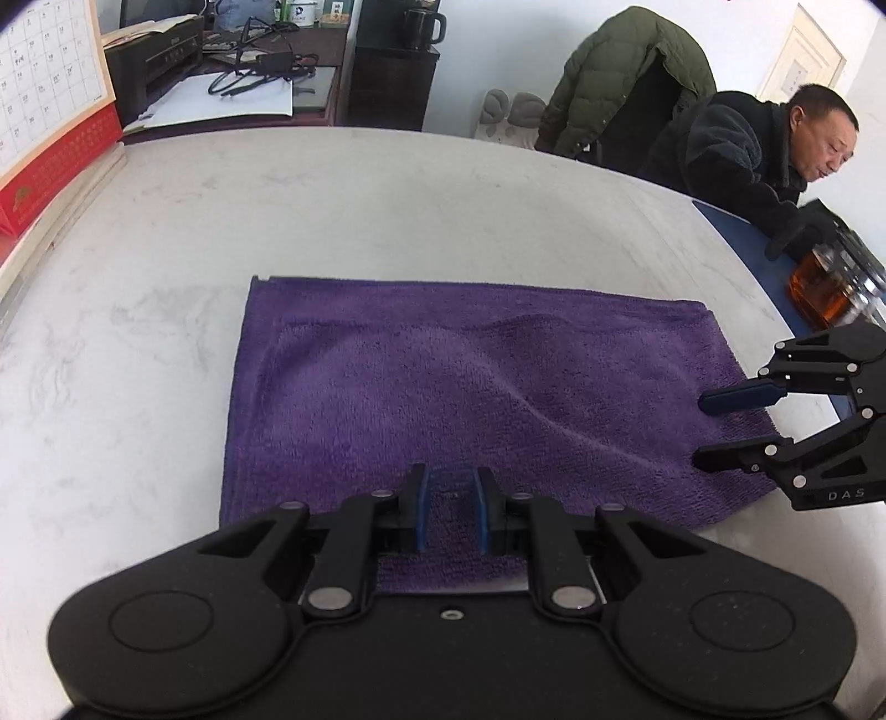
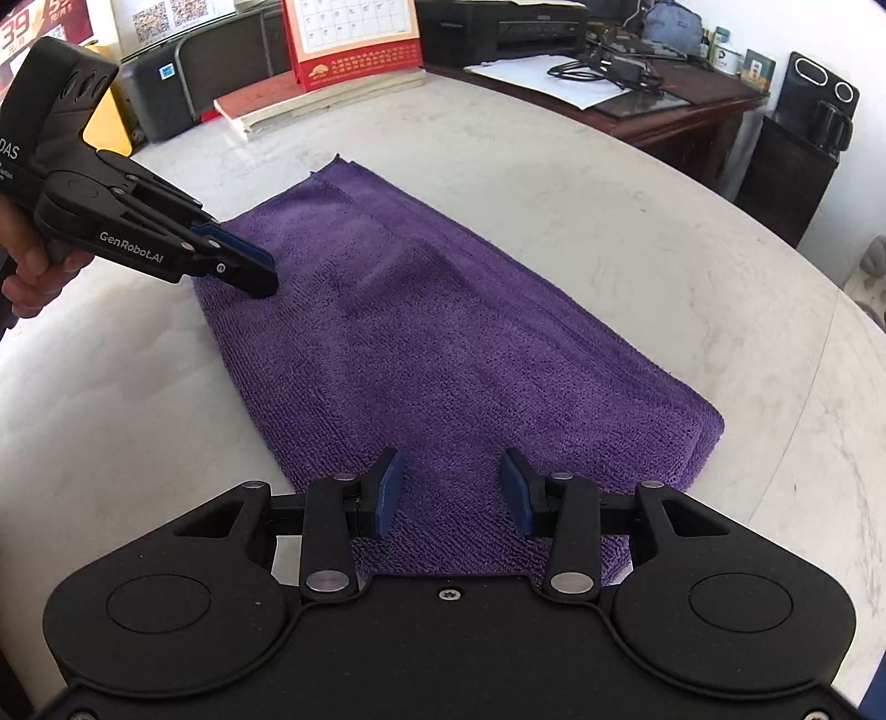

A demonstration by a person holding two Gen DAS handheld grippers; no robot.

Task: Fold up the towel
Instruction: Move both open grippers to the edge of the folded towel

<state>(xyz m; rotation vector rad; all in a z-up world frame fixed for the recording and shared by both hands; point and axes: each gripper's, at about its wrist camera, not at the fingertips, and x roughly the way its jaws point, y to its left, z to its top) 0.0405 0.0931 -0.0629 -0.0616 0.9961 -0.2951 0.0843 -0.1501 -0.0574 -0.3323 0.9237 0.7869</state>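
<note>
A purple towel [image 1: 443,387], folded into a rectangle, lies flat on the white marble table [image 1: 166,249]. It also shows in the right wrist view [image 2: 443,343]. My left gripper [image 1: 453,504] hovers over the towel's near edge with a narrow gap between its blue pads, nothing held. It also shows in the right wrist view [image 2: 260,271] at the towel's left end. My right gripper [image 2: 453,490] is open over the towel's other short end; in the left wrist view it [image 1: 703,432] sits at the towel's right edge.
A red calendar [image 2: 354,39] on books [image 2: 310,99] stands at the table's far edge, with printers behind. A man [image 1: 764,160] leans at the table by a blue mat [image 1: 742,238] and an amber glass teapot [image 1: 819,293]. A desk with cables stands beyond.
</note>
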